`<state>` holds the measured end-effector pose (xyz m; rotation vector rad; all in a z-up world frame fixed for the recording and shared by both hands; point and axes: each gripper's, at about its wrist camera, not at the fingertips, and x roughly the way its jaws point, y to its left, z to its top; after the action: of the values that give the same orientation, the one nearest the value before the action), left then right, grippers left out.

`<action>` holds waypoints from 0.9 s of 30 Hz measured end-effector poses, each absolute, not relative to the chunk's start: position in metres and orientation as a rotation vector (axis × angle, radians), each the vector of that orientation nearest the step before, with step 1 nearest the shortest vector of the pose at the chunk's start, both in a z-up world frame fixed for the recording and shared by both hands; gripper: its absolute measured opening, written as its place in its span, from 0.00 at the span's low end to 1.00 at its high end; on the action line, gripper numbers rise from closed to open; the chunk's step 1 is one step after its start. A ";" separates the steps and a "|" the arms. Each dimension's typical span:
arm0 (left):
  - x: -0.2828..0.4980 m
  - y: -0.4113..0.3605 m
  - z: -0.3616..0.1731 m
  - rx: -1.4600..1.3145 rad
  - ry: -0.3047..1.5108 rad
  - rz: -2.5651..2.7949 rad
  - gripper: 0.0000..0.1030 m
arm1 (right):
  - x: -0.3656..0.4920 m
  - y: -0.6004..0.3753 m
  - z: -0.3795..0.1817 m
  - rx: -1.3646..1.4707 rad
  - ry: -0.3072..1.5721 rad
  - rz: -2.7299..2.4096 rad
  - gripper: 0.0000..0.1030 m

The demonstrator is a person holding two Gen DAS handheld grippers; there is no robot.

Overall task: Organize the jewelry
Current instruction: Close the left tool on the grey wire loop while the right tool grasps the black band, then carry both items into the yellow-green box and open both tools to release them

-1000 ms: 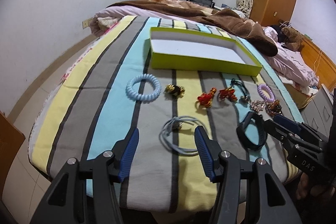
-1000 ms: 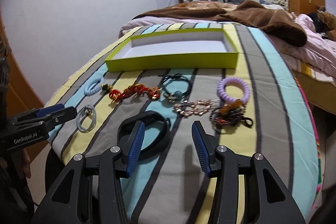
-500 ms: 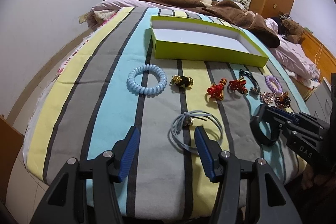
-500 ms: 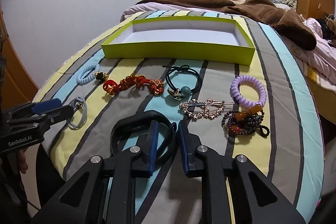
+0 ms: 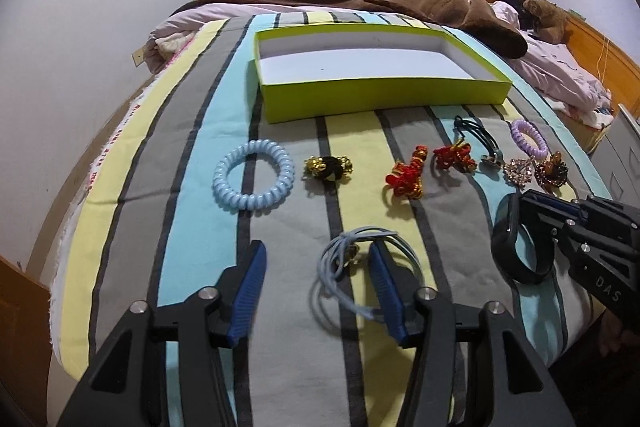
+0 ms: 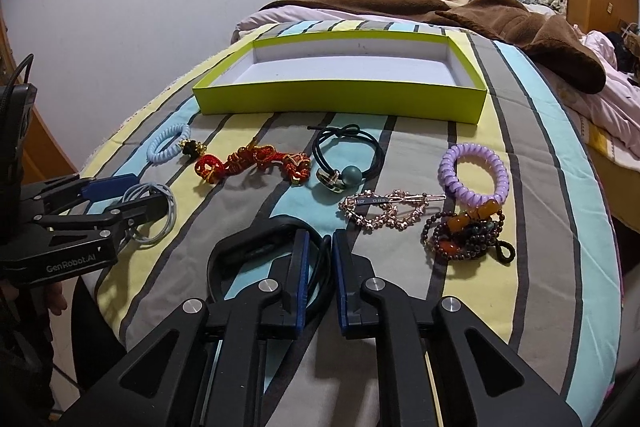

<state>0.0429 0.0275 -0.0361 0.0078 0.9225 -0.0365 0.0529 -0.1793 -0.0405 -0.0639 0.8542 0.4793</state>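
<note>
My right gripper (image 6: 320,261) is shut on the right side of a black bracelet (image 6: 248,247) that lies on the striped bedspread near its front edge. The left wrist view shows the same bracelet (image 5: 516,247) at the tip of that gripper (image 5: 532,207). My left gripper (image 5: 316,267) is closing over a pale grey-blue hair tie (image 5: 352,247). Its right finger stands inside the loop, and the pads do not press on the tie. Behind the row of jewelry sits a lime-green tray (image 5: 380,99) with a white inside.
Laid out before the tray are a light blue spiral tie (image 5: 252,175), a gold-and-black ornament (image 5: 328,167), red knots (image 5: 406,179), a dark tie with a bead (image 6: 344,155), a rose-gold clip (image 6: 388,211), a purple spiral (image 6: 474,175) and a bead bracelet (image 6: 464,235). A brown blanket (image 6: 520,23) lies beyond.
My right gripper went from wide open to shut on the black bracelet. My left gripper came forward and down onto the grey-blue hair tie, and its jaws narrowed.
</note>
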 end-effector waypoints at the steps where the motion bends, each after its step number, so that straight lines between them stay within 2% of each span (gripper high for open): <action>1: 0.043 0.026 -0.036 0.010 0.922 -0.046 0.44 | 0.053 -0.180 -0.040 -0.061 0.855 0.481 0.11; 4: 0.043 0.023 -0.035 0.019 0.918 -0.056 0.36 | 0.053 -0.180 -0.040 -0.052 0.855 0.484 0.11; 8: 0.046 0.022 -0.034 0.020 0.915 -0.063 0.18 | 0.053 -0.181 -0.039 -0.044 0.855 0.486 0.11; 17: 0.045 0.025 -0.030 -0.028 0.901 -0.062 0.17 | 0.054 -0.185 -0.036 -0.032 0.846 0.482 0.11; 27: 0.048 0.031 -0.003 -0.069 0.841 -0.074 0.17 | 0.058 -0.195 -0.014 0.008 0.790 0.475 0.11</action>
<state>0.0482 0.0305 -0.0027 -0.0693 0.8409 -0.0740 0.0585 -0.1948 -0.0135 0.0080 0.7904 0.4751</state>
